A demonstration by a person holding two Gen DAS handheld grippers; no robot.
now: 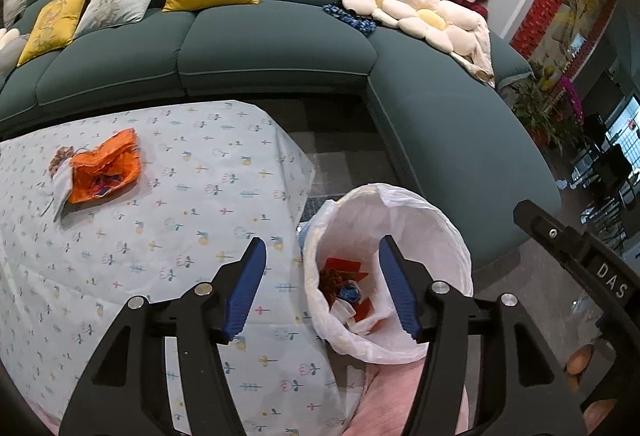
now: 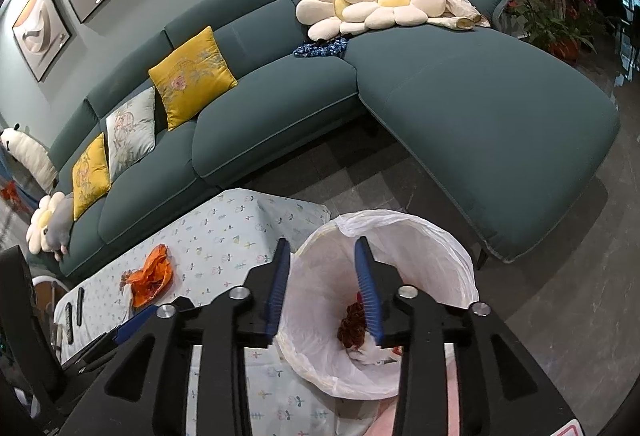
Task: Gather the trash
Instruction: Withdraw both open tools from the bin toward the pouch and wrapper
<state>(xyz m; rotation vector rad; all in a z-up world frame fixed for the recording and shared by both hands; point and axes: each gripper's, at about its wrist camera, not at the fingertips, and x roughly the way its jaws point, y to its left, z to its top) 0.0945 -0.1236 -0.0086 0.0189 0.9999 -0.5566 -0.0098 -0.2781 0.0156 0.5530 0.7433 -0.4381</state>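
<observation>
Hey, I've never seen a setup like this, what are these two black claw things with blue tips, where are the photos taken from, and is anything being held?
Those claws are handheld grippers, one in each of a person's hands; there is no robot arm. Each carries a wide-angle camera looking forward along its two fingers, which is why the room looks bent. One picture comes from the left gripper, the other from the right gripper. Both are open and hold nothing. Below them stands a bin lined with a white bag, already holding red and white scraps. Beside it is a table under a flowered cloth, where a crumpled orange wrapper lies, not yet collected. Behind is a green sofa with cushions and a plush toy.
</observation>
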